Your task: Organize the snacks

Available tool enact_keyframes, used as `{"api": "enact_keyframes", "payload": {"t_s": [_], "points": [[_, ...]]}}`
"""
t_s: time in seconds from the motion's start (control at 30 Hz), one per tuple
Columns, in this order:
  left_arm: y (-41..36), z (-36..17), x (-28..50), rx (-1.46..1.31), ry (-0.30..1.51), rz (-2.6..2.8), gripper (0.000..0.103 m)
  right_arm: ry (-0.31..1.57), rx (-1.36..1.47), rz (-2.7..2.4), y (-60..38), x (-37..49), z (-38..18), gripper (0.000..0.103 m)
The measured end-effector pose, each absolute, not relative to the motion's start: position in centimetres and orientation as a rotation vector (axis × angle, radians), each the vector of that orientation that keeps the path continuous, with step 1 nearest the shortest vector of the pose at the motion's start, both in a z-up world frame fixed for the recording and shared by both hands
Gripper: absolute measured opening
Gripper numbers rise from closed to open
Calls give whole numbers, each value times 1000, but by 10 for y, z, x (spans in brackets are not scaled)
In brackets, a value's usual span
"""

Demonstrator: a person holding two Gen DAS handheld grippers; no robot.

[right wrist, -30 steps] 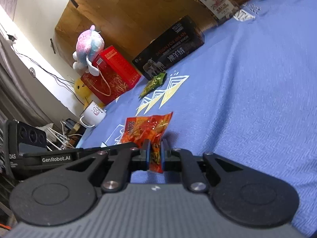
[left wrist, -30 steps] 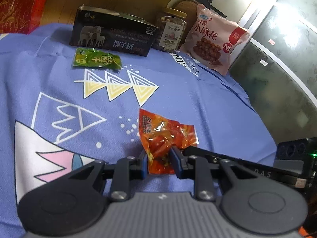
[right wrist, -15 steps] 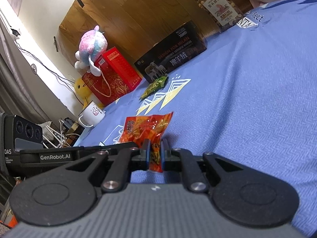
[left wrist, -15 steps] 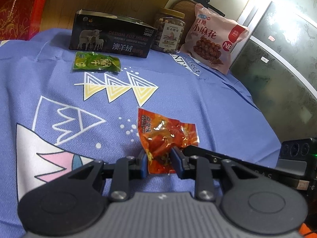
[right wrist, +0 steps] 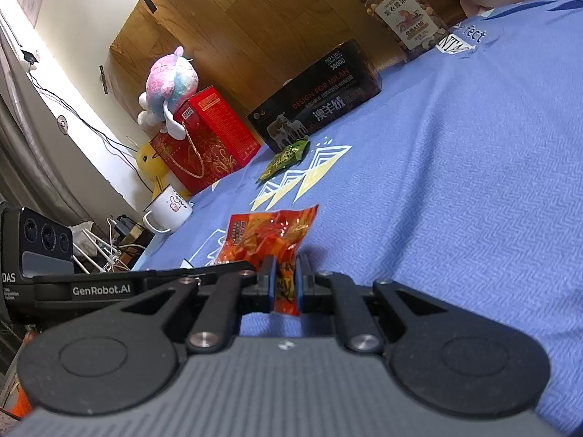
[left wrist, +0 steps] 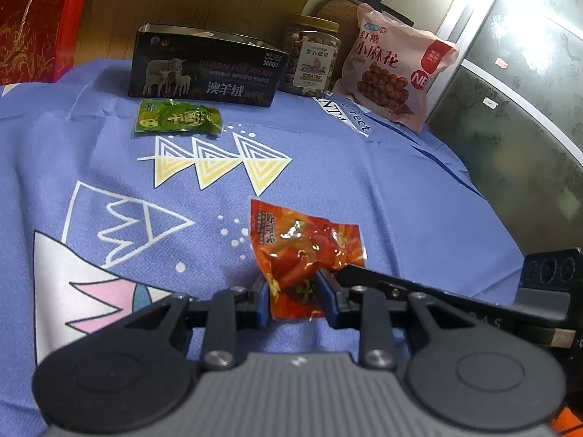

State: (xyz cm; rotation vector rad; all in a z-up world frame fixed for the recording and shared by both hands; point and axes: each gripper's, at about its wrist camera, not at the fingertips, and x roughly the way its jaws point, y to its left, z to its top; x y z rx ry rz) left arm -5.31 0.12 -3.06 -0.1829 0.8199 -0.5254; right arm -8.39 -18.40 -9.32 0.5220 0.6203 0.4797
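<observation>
A red-orange snack packet lies on the blue tablecloth. My left gripper has its jaws partly apart on either side of the packet's near edge, with a gap at the packet's left side. My right gripper is shut on another edge of the same packet. A green snack packet lies farther back, in front of a black box; it also shows in the right wrist view.
At the back stand a jar of nuts and a pink snack bag. A red gift bag, a plush toy and a white mug stand at the left. A dark glass surface lies beyond the table's right edge.
Both views have tilted up a little and show more of the back of the table. The left jaws have opened slightly around the packet. The right gripper keeps its hold.
</observation>
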Motion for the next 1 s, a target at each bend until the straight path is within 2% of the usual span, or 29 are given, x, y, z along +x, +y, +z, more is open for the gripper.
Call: {"api": "enact_keyframes", "payload": {"t_s": [1.0], "points": [[-2,-26,-56,-144,807,-502,29,598,432,452,-171,-89,-84,14]]}}
